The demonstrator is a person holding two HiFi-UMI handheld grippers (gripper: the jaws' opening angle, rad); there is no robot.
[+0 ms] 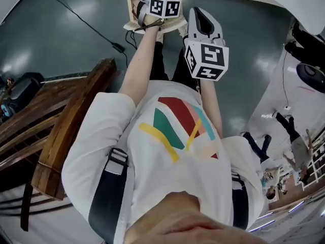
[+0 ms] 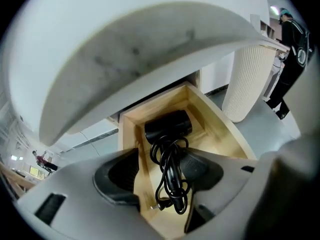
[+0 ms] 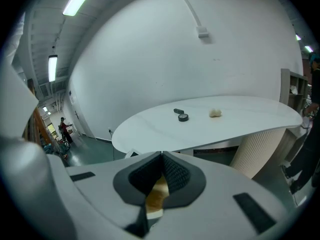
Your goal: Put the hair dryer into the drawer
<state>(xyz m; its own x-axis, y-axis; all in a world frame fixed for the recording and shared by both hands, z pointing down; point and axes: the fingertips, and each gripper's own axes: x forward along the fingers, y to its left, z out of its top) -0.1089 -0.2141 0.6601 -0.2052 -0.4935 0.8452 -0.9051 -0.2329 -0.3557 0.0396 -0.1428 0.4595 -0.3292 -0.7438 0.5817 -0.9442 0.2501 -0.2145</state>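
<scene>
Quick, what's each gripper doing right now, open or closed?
Left gripper: open, jaws apart over the hair dryer lying in the drawer.
Right gripper: shut, holding nothing.

The tabletop (image 2: 150, 44) covers the back of the drawer (image 2: 220, 129). Below it, the cord (image 2: 172, 179) hides part of the hair dryer (image 2: 167, 125). The small things (image 3: 183, 117) on the tabletop are too small to name.

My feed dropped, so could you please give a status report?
Left gripper open over drawer; right gripper shut, empty. Dryer in open drawer, cord bunched alongside. No obstruction seen.
</scene>
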